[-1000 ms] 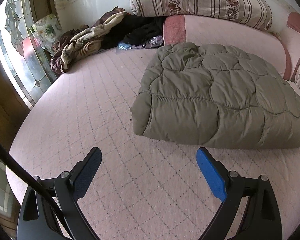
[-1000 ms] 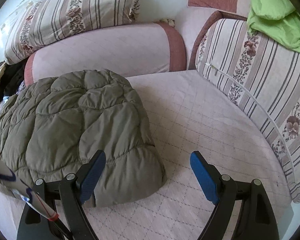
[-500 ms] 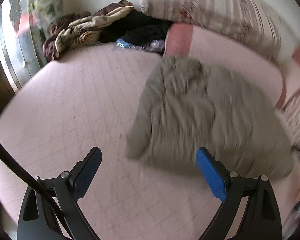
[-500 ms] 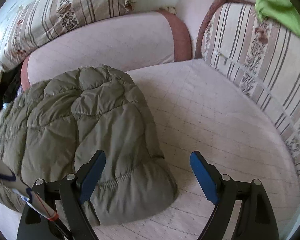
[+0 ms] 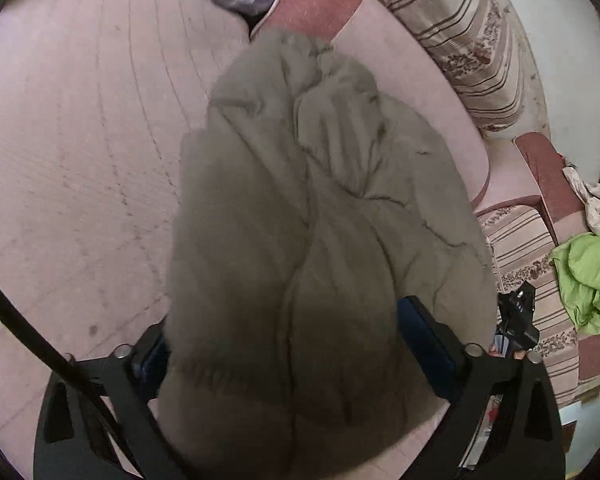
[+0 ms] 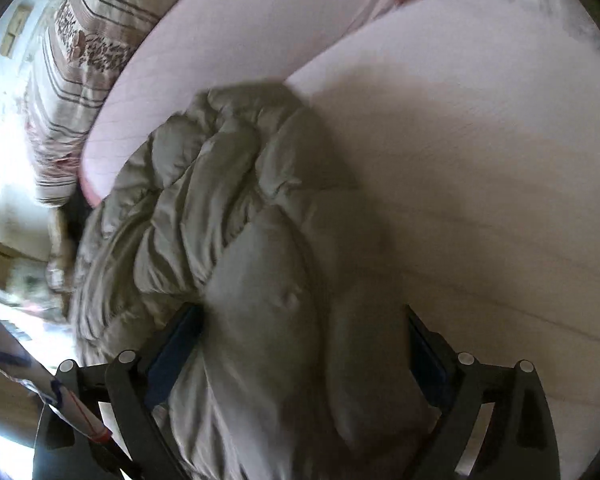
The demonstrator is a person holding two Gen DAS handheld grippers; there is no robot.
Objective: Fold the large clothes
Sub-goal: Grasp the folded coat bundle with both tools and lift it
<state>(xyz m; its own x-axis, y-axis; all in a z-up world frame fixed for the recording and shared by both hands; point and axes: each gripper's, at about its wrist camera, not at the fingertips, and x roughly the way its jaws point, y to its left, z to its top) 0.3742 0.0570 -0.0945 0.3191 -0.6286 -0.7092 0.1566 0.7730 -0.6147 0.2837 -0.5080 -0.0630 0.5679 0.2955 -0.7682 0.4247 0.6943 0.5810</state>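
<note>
Both grippers are sunk into the olive quilted jacket [image 5: 324, 216], each with the puffy cloth bulging up between its blue-padded fingers. On the left gripper [image 5: 288, 356] the fingers stand wide apart on either side of a thick wad of the jacket's near end; the fabric fills the whole gap and touches both pads, but whether they are pinching it or merely straddling it I cannot tell. The right gripper [image 6: 300, 356] is the same: its fingers are spread wide, a fat roll of jacket sits between them and hides much of both pads, and the firmness of the hold cannot be judged. From the left wrist the jacket runs away from the camera as a long bunched mass lying on the pink quilted bed [image 5: 80, 140], its far end against a pink bolster [image 5: 412, 80] with a striped floral cushion [image 5: 472, 48] behind. To the right in that view are another striped cushion [image 5: 528, 256], a bright green cloth [image 5: 588, 276] on it, and a dark bit of the other gripper just beside the jacket's edge. The right wrist view is blurred; the jacket is creased and heaped on the bed [image 6: 480, 160], close to the bolster [image 6: 240, 40].
</note>
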